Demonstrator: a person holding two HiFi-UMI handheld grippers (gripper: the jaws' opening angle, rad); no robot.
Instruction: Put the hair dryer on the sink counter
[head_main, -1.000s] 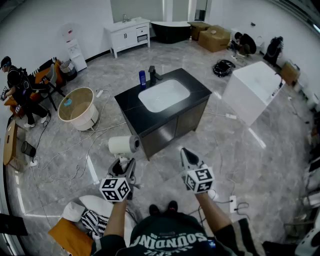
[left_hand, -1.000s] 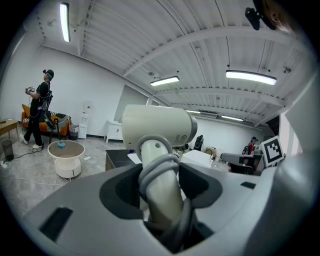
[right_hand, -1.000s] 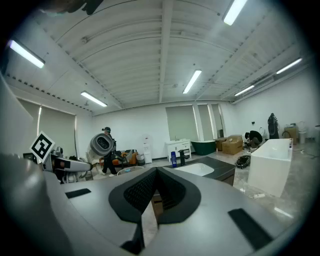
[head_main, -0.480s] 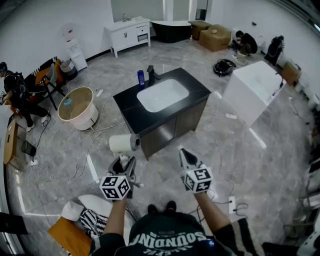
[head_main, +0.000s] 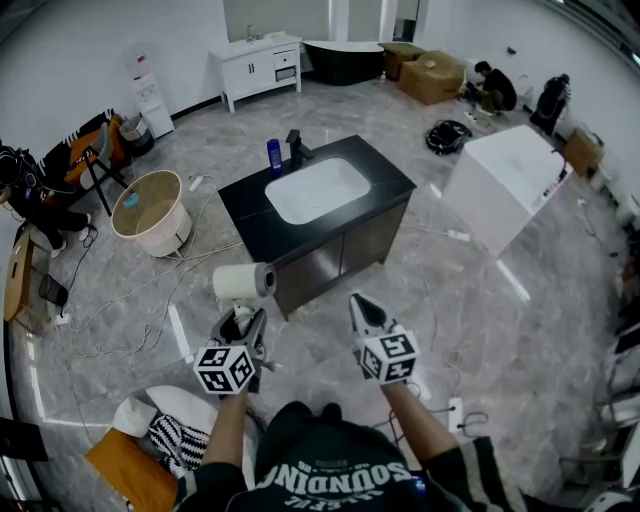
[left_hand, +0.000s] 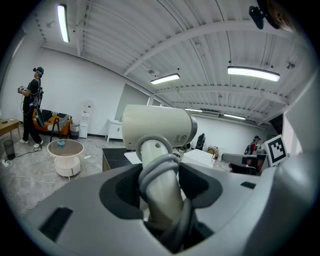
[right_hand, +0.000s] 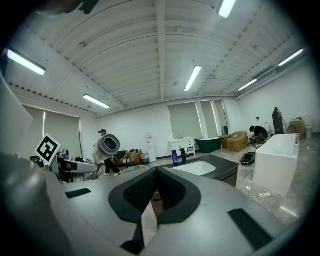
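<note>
A large white-walled hall is serving as a bathroom-fixture mock-up space. A freestanding black sink cabinet with white basin (head_main: 375, 190), a white wall vanity (head_main: 255, 68), a black bathtub (head_main: 343, 55) and a white rectangular tub (head_main: 505, 180) are standing on a grey marble floor (head_main: 480, 300), where loose cables (head_main: 150, 290) are trailing.

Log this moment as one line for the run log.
left gripper: shut on handle of cream hair dryer | right gripper: shut, empty | black sink counter: ahead, dryer not yet on it

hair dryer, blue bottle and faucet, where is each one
hair dryer (head_main: 240, 283), head view, on its white barrel
blue bottle (head_main: 273, 155), head view, on the bottle's body
faucet (head_main: 295, 148), head view, on its dark upright post
</note>
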